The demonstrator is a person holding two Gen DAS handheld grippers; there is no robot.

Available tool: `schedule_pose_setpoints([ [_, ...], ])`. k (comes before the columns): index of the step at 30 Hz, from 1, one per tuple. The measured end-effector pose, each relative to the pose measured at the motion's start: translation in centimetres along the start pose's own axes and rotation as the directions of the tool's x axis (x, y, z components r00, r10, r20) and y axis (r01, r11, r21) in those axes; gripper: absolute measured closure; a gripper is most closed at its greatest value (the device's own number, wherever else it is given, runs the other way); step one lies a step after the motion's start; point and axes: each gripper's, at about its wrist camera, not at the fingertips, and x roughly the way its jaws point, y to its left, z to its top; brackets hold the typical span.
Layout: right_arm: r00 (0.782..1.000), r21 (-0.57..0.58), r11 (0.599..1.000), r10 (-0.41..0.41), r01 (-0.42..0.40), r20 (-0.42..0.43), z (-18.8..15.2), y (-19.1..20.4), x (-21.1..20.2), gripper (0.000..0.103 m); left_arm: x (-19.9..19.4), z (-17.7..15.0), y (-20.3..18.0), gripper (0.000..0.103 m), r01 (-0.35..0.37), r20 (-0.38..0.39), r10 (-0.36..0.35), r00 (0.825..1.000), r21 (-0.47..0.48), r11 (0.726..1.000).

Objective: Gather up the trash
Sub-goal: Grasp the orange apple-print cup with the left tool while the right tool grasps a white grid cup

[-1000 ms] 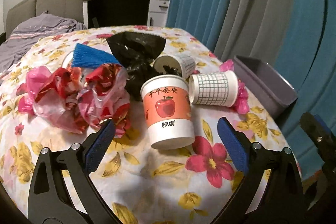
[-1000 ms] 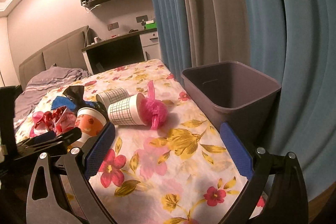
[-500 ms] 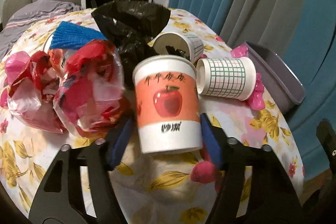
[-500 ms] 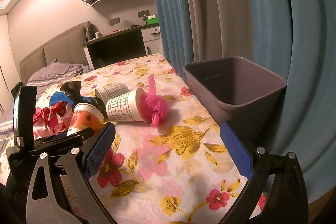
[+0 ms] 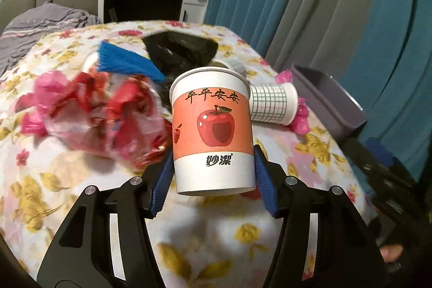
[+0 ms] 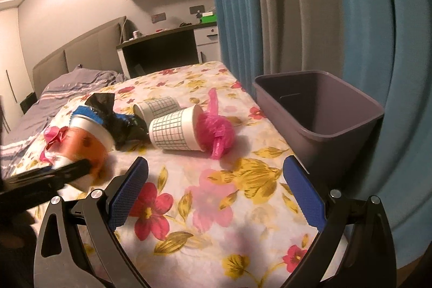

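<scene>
Above the near edge of the tablecloth [image 5: 81,180], the apple cup [image 5: 213,131] is clamped upright in the left tongs [image 5: 213,180]; the bin [image 6: 318,109] lies rightward, nearer the right tongs [image 6: 213,193], held apart, empty.

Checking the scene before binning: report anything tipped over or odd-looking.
Two grid-pattern cups lie on their sides on the floral cloth: the near one has a pink bag bunched at its mouth, the far one behind it. The apple cup is upright in the left gripper.

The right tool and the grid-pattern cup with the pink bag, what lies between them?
Only bare floral tablecloth between the right tool and the grid-pattern cup, seen in the right wrist view.
</scene>
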Motion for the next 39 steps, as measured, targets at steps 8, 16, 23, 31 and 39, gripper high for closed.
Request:
schedule_pose_setpoints([
  [8, 0.997, -0.056, 0.996, 0.061, -0.064, -0.048, 1.3, 2.9, 3.4, 0.007, -4.1, 0.5, 2.1, 0.047, -0.013, 0.108, 0.016, 0.994, -0.036, 0.999],
  [16, 0.989, -0.026, 0.995, 0.098, -0.101, -0.11, 3.3, 2.4, 7.4, 0.033, -4.2, 0.0, 4.2, 0.047, -0.021, 0.095, 0.027, 0.995, -0.068, 0.997],
  [23, 0.973, 0.042, 0.985, 0.17, -0.166, -0.158, 4.5, 1.5, 9.5, 0.055, -3.6, 0.0, 4.8, 0.047, -0.008, 0.086, 0.015, 0.996, -0.074, 0.997],
  [31, 0.945, 0.063, 0.964, 0.265, -0.257, -0.194, 4.3, 1.9, 10.4, 0.086, -3.2, -0.1, 5.1, 0.047, 0.001, 0.082, 0.005, 0.997, -0.077, 0.997],
  [39, 0.867, 0.159, 0.888, 0.457, -0.432, -0.199, 3.8, 1.9, 9.2, 0.099, -3.3, 0.0, 5.2, 0.047, 0.005, 0.091, 0.002, 0.996, -0.078, 0.997],
])
